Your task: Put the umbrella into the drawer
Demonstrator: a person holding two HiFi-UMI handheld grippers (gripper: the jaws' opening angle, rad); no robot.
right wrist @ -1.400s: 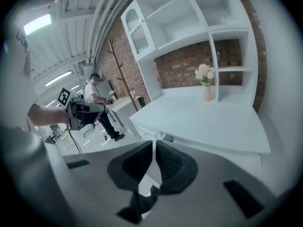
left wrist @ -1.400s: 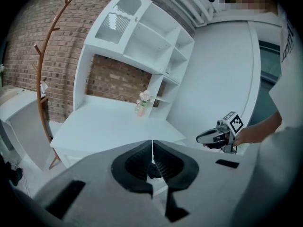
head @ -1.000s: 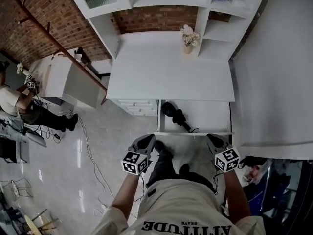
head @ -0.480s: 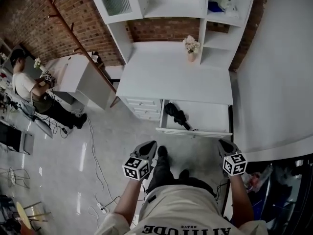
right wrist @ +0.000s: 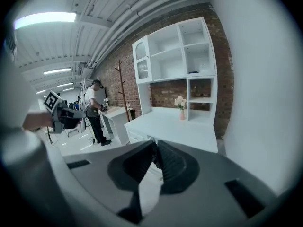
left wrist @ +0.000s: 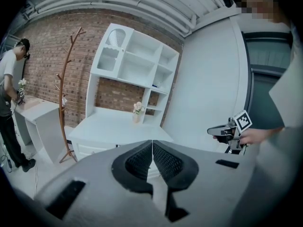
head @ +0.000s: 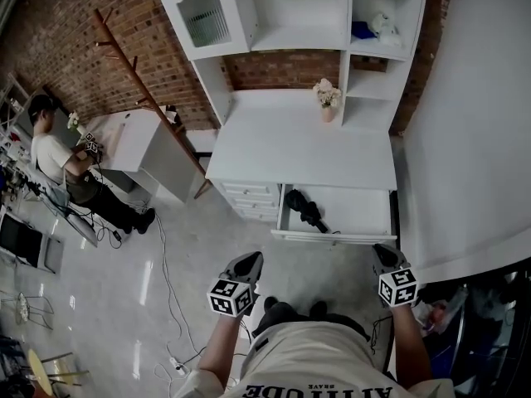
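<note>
The black folded umbrella (head: 305, 208) lies in the left part of the open white drawer (head: 332, 237) under the white desk (head: 307, 152). Both grippers are held back from the desk, over the floor in front of the drawer. My left gripper (head: 249, 260) is shut with nothing in it, its dark pads (left wrist: 142, 160) touching. My right gripper (head: 382, 252) is also shut and empty, pads (right wrist: 170, 164) pressed together. From each gripper view the other gripper is visible: the right gripper (left wrist: 222, 131) in one, the left gripper (right wrist: 61, 115) in the other.
A flower vase (head: 327, 98) stands at the back of the desk under white shelves (head: 299, 11). A wooden coat rack (head: 149, 98) leans at the left. A person (head: 58, 152) works at a small white table. Cables (head: 166, 305) cross the floor. A white wall (head: 473, 139) stands at the right.
Both grippers and the head have pulled back from the drawer, so the desk sits farther off. The umbrella stays in the open drawer. Both grippers remain shut.
</note>
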